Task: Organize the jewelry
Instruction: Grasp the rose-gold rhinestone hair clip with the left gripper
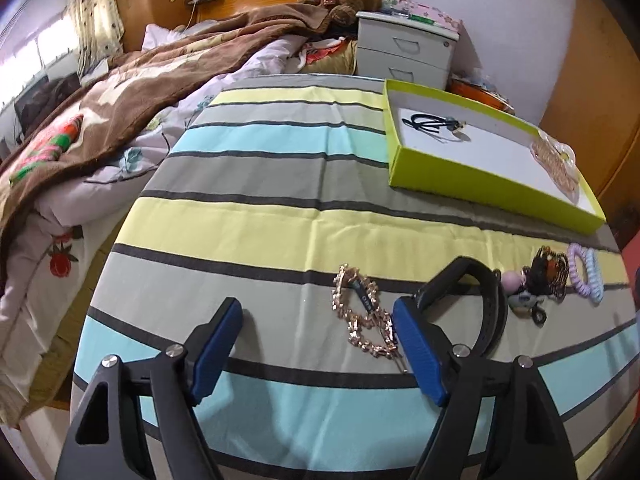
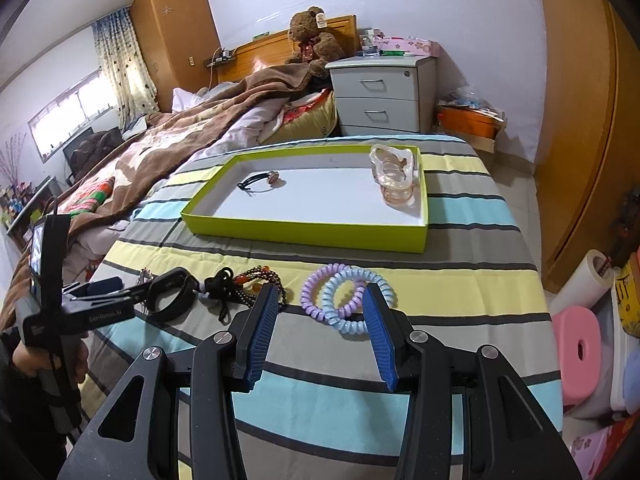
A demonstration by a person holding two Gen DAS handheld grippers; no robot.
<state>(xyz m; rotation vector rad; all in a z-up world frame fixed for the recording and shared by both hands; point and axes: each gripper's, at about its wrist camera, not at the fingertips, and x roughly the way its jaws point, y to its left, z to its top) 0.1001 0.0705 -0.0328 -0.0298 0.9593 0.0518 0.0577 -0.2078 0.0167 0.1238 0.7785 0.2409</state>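
I was midway through sorting: the green tray [image 2: 304, 232] already held a black hair tie [image 2: 256, 184] and a bagged chain [image 2: 394, 178], while the rest lay in a row on the striped cloth [image 2: 460, 280]. My right gripper [image 2: 318, 332] stood wide open and empty, its pads flanking the two coil bands [image 2: 344, 298], lilac and pale blue, overlapping. Next I judged I should lower and close on them. My left gripper [image 1: 318, 348] was open and empty too, by the gold chain [image 1: 362, 316], which perhaps touched one pad.
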